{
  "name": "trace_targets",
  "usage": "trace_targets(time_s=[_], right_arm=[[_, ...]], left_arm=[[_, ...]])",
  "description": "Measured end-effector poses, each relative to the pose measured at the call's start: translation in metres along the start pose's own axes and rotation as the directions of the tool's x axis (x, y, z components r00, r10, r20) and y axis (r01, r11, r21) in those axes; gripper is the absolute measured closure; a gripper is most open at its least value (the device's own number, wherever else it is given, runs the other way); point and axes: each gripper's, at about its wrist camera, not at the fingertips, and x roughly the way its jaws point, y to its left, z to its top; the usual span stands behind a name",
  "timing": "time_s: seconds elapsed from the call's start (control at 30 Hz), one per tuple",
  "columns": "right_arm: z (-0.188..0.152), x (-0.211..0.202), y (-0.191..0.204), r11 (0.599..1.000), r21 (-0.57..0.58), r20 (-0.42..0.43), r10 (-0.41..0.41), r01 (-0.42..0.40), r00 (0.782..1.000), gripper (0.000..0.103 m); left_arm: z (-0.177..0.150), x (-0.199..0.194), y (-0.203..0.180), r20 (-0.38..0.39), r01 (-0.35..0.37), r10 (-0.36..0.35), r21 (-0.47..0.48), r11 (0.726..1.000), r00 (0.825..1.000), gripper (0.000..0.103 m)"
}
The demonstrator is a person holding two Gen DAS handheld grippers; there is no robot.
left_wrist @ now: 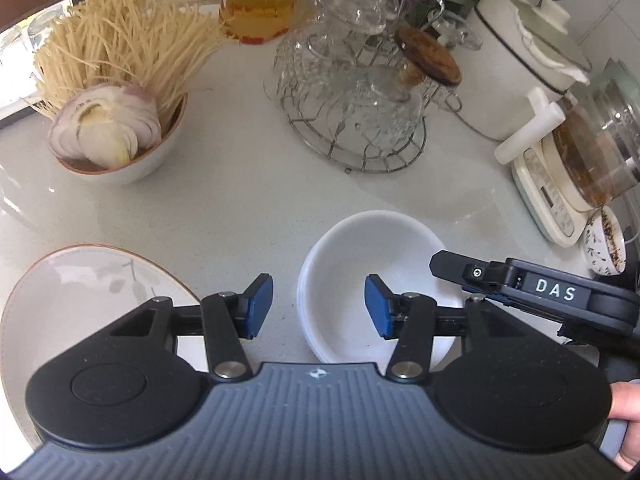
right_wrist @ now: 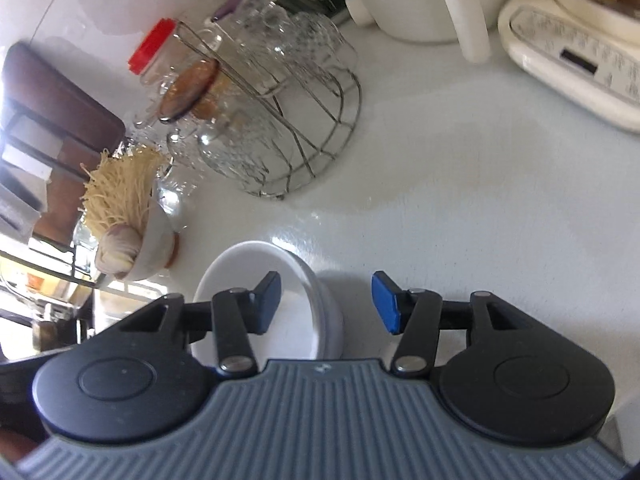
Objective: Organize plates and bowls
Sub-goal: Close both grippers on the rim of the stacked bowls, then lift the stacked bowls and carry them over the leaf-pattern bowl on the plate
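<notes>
Both grippers open: left gripper (left_wrist: 319,307) straddling near rim of white bowl (left_wrist: 352,248), right gripper (right_wrist: 326,305) straddling its right rim. Bowl on surface (left_wrist: 240,200), right of plate (left_wrist: 80,300).

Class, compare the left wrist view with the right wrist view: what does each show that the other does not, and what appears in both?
Only the left wrist view shows the plate, the jar of yellow liquid, the small patterned cup and the right gripper seen from outside.

Only the right wrist view shows the red-lidded jar.

Both show the white bowl, the wire rack of glassware, the bowl of noodles and onion, and the cream appliance base. Each view's own gripper, left and right, is open.
</notes>
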Motion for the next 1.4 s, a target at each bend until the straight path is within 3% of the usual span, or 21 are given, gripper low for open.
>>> trace_targets(time_s=[0.17,0.43,0.63,0.9,1.2,1.4], right_arm=[[-0.005,0.012,-0.006,0.998,0.038,-0.048,0.049,-0.048,0.998,0.051],[-0.010,0.029,-0.017,0.993,0.099,-0.126,0.081,-0.068,0.989,0.075],[-0.009,0.028,-0.018,0.993,0.098,-0.117,0.082,-0.071,0.990,0.077],[-0.006,0.027,-0.024,0.992,0.103,-0.111,0.079,-0.067,0.991,0.080],[-0.005,0.023,-0.025,0.995,0.088,-0.096,0.047,-0.039,0.994,0.081],[-0.005,0.014,-0.020,0.998,0.059,-0.063,0.031,-0.027,0.997,0.081]], left_arm=[[-0.003,0.011,0.004,-0.028,-0.003,0.002,-0.032,0.999,1.000,0.047],[-0.003,0.020,-0.001,-0.037,0.025,-0.026,-0.024,0.999,0.999,0.048],[0.004,0.032,-0.011,-0.043,0.025,-0.025,-0.004,1.000,0.999,0.056],[0.003,0.053,-0.006,-0.109,0.039,-0.049,-0.088,0.995,0.993,0.071],[0.006,0.049,-0.008,-0.082,0.049,-0.057,-0.092,0.995,0.995,0.083],[0.005,0.038,-0.011,-0.050,0.060,-0.064,-0.072,0.996,0.997,0.084]])
